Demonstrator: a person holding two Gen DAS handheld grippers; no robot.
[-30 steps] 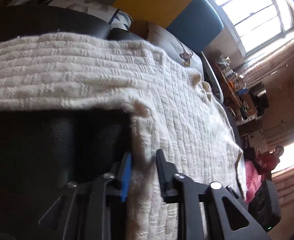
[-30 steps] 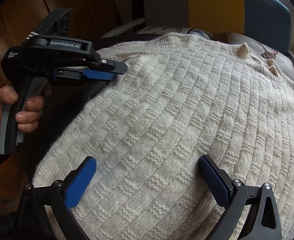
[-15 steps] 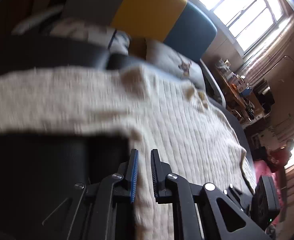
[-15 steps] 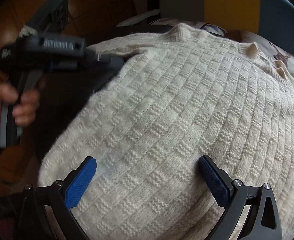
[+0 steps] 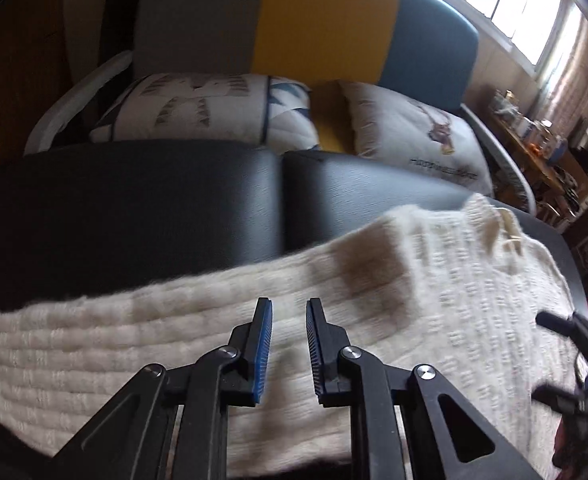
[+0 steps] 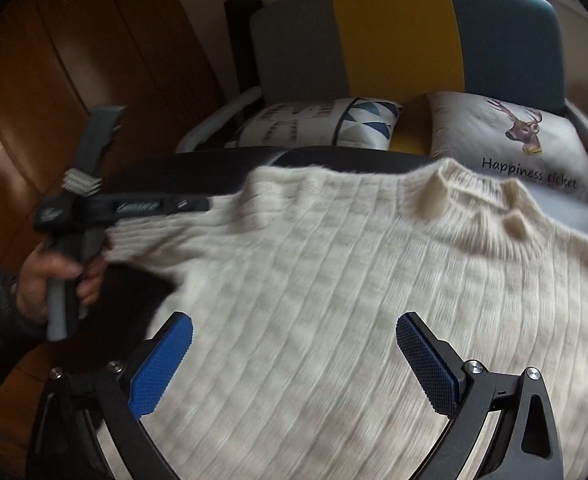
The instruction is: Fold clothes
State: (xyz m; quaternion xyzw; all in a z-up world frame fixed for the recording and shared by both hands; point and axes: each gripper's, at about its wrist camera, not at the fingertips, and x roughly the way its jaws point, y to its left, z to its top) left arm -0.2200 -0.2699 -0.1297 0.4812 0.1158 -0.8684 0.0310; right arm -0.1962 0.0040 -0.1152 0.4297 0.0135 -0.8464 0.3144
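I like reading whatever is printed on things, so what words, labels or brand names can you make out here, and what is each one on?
"Happiness ticket": below the deer head on the white cushion.
Grey lettering on the patterned cushion: too blurred to read.
Pale label on the side of the left gripper: smeared by motion, unreadable.
Cream sweater and right gripper: no text visible.
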